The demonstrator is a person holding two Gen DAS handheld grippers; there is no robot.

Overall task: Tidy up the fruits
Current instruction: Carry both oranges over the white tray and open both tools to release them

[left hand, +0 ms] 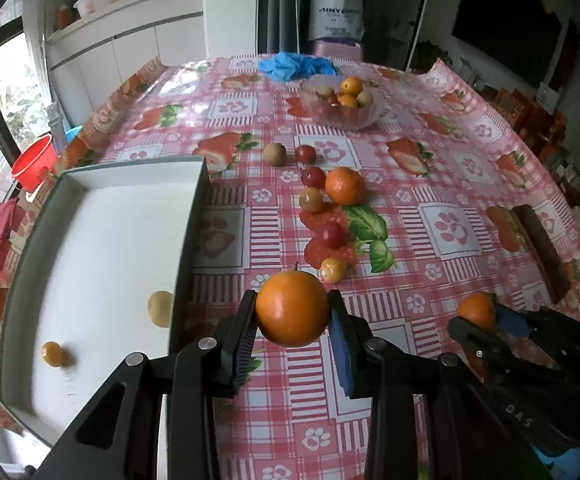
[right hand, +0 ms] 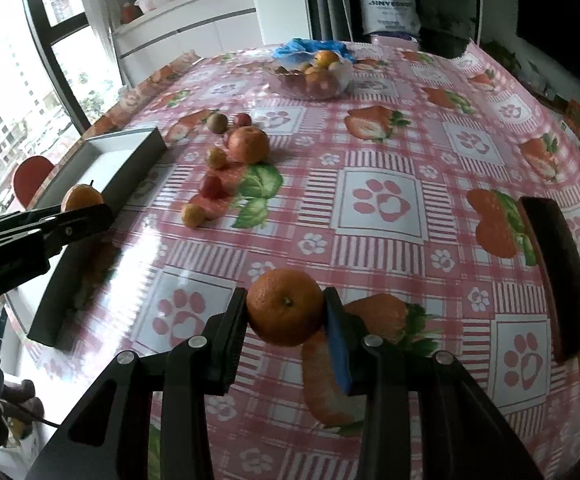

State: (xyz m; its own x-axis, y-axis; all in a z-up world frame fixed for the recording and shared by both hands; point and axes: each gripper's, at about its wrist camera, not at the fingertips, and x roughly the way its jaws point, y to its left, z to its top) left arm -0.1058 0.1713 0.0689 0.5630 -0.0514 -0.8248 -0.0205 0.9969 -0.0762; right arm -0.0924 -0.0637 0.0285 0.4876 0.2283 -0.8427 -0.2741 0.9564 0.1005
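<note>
We see our left gripper (left hand: 292,314) clamped on a smooth orange (left hand: 292,309), lifted clear of the pink checked tablecloth (left hand: 430,184). To its left sits a white tray (left hand: 194,216) with two small yellowish fruits (left hand: 160,307) inside. Ahead, loose small fruits lie around a mandarin (left hand: 345,185). At lower right, our right gripper (left hand: 486,320) grips another mandarin (left hand: 476,310).

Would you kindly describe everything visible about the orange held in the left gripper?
The orange is round, smooth-skinned and glossy, bright orange with a short dark stem sticking up at its top. The left gripper clamps it between its two pads, one black and ribbed, one blue, pressing on opposite sides. It hangs clear above the pink checked tablecloth, just right of the white tray. In the right wrist view it sits beside the tray's dark wall.
</note>
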